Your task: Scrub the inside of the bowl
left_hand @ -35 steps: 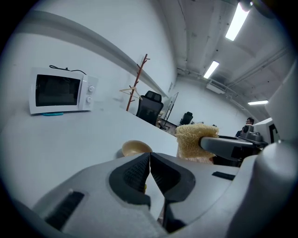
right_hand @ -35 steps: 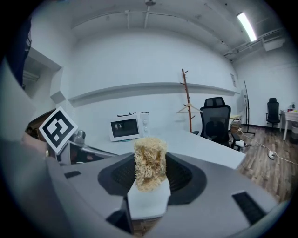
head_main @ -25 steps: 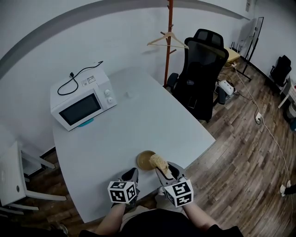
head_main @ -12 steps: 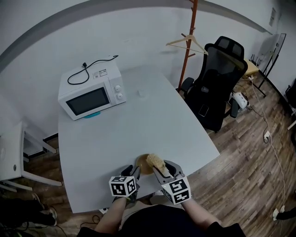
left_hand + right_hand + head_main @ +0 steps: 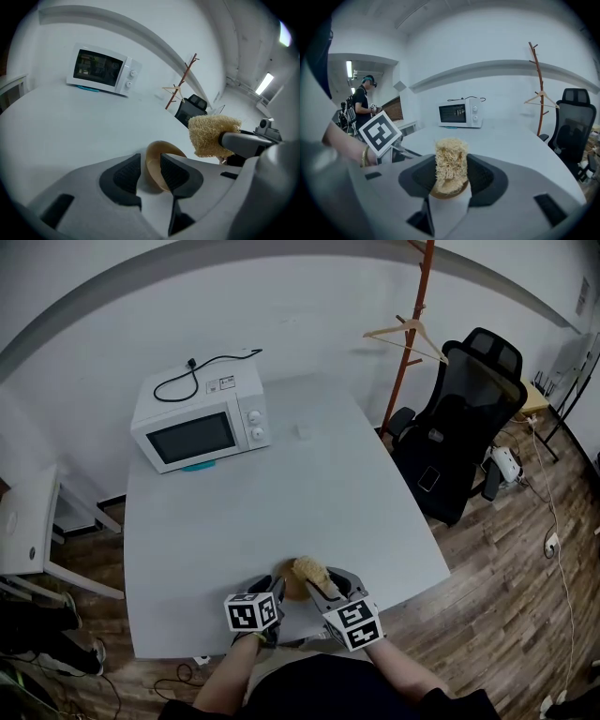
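Note:
A small tan bowl (image 5: 291, 588) sits on the white table (image 5: 281, 502) close to its near edge. My left gripper (image 5: 275, 590) is at the bowl's left side. In the left gripper view the bowl's (image 5: 164, 152) wall stands between the jaws of that gripper (image 5: 150, 171), with a thin gap at the left pad. My right gripper (image 5: 323, 583) is shut on a yellow fibrous loofah sponge (image 5: 307, 569), held over the bowl. The right gripper view shows the sponge (image 5: 451, 159) upright between the pads of that gripper (image 5: 451, 177), with the bowl (image 5: 449, 191) just beneath it.
A white microwave (image 5: 202, 426) with a coiled cord stands at the table's far left. A black office chair (image 5: 459, 442) and a coat stand (image 5: 412, 343) are off the right side. A white chair (image 5: 28, 540) stands to the left. A person (image 5: 363, 101) stands far off.
The head view has swung so the table sits further right. My left gripper has moved in from beside the bowl to straddle its rim. The sponge stays held over the bowl.

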{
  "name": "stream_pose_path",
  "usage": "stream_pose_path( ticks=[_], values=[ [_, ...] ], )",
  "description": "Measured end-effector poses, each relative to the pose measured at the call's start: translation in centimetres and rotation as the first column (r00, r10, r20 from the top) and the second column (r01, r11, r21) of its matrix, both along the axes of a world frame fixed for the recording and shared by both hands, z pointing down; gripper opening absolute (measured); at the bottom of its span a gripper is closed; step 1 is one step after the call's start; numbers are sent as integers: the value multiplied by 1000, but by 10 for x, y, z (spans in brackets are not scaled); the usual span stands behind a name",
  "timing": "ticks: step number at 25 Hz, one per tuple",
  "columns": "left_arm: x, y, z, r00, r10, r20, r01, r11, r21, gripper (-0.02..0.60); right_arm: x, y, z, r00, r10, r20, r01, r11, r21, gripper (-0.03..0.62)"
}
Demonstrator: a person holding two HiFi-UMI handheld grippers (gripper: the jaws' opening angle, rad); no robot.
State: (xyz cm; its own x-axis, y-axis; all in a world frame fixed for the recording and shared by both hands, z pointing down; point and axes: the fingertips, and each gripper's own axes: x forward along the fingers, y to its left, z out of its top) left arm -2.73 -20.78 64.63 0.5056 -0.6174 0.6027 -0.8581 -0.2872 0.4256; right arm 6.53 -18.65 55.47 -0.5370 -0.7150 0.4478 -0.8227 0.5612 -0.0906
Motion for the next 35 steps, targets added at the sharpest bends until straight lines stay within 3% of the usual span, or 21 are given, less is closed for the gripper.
stream_pose_path(
  ticks=[9,21,35],
  values=[
    [7,-8,15,999,-37,22,38,998,-39,123,4,-11,14,999,-49,14,49,998,-34,178],
    [3,-10,12,991,-132,20,132,991,-28,32,-2,-16,28,992,-123,-4,123,990,-70,178],
    [3,-7,-2,988,-155,23,154,988,8,29,-6,-16,46,985,-172,-33,167,979,-115,178]
  ],
)
